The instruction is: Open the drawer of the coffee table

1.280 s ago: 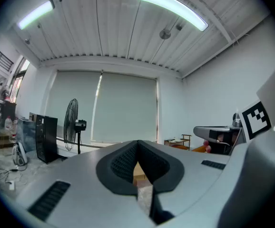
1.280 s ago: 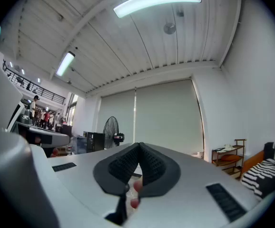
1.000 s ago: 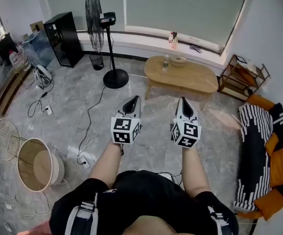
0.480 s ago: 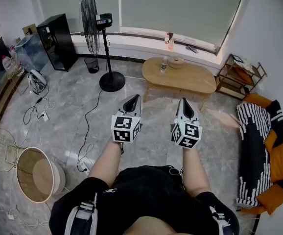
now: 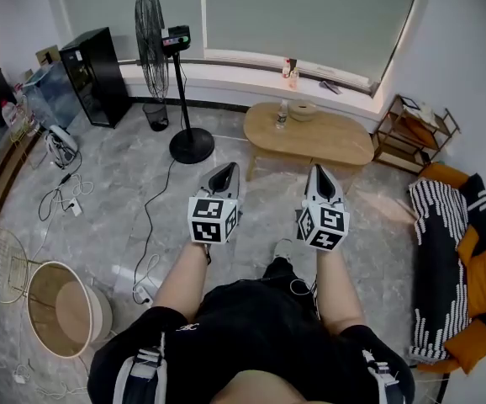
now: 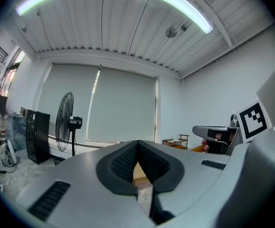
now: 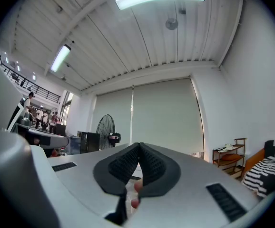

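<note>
The left gripper (image 5: 225, 172) and right gripper (image 5: 317, 173) are both closed and empty, well apart from the coffee table (image 5: 310, 135) near the window. The drawer front is not visible. If the jaws arrive closed, they may glance off the handle.

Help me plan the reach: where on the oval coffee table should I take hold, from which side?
Likely under the near long edge of the coffee table, coming from the side of the left hand-held gripper and right hand-held gripper: that edge faces them, while the far edge faces the window wall. No drawer front or handle can be made out.
</note>
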A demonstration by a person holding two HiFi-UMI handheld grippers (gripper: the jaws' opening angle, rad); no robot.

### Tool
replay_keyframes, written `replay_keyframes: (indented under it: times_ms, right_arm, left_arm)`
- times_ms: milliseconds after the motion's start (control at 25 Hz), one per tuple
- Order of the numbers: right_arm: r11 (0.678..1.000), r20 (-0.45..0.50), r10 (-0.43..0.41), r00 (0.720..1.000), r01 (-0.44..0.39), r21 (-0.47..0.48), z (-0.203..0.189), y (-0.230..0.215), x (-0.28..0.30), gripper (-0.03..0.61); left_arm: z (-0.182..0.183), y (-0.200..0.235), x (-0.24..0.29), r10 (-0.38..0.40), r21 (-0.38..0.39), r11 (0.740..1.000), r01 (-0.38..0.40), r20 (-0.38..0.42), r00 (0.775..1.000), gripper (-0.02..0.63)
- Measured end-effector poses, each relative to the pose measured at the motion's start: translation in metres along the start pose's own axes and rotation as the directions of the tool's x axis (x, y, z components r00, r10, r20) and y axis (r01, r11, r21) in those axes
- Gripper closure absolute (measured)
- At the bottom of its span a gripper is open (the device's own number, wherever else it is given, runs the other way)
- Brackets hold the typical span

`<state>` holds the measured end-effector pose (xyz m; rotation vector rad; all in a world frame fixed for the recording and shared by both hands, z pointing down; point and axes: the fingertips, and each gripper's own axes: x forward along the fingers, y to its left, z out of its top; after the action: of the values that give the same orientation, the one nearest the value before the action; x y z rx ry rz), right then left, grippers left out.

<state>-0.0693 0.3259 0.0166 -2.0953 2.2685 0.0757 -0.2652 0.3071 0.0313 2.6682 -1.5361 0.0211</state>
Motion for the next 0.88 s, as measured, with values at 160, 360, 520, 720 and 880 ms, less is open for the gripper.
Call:
replay_keyframes:
  times_ms: [160,360,520,720,880]
  right_arm:
    - [1.000,-0.001,0.012,1.000,-0.012,0.013,-0.012,-0.020,0.049,0.563]
    - [0.999,-0.014,0.019,1.000,-0.018,0.045,-0.037,-0.068,0.135,0.563]
    - [0.998,-0.034,0.024,0.999,-0.022,0.056,-0.053,-0.121,0.219,0.561]
    - [0.998,-0.063,0.024,0.998,-0.021,0.054,-0.060,-0.189,0.322,0.561]
    - [0.998,-0.078,0.035,0.996,-0.031,0.052,-0.065,-0.241,0.402,0.561]
  left_arm:
    - [-0.007,0.010,0.046,0.004,0.006,1.000,-0.004,-0.019,1.000,0.598]
    - [-0.017,0.021,0.140,0.010,-0.004,1.000,-0.010,-0.022,1.000,0.598]
    - [-0.019,0.026,0.238,0.026,0.000,1.000,-0.026,-0.048,0.998,0.598]
    - [-0.007,0.030,0.360,0.044,0.014,0.999,-0.043,-0.085,0.995,0.598]
    - [0.001,0.030,0.452,0.041,0.014,0.999,-0.040,-0.091,0.995,0.598]
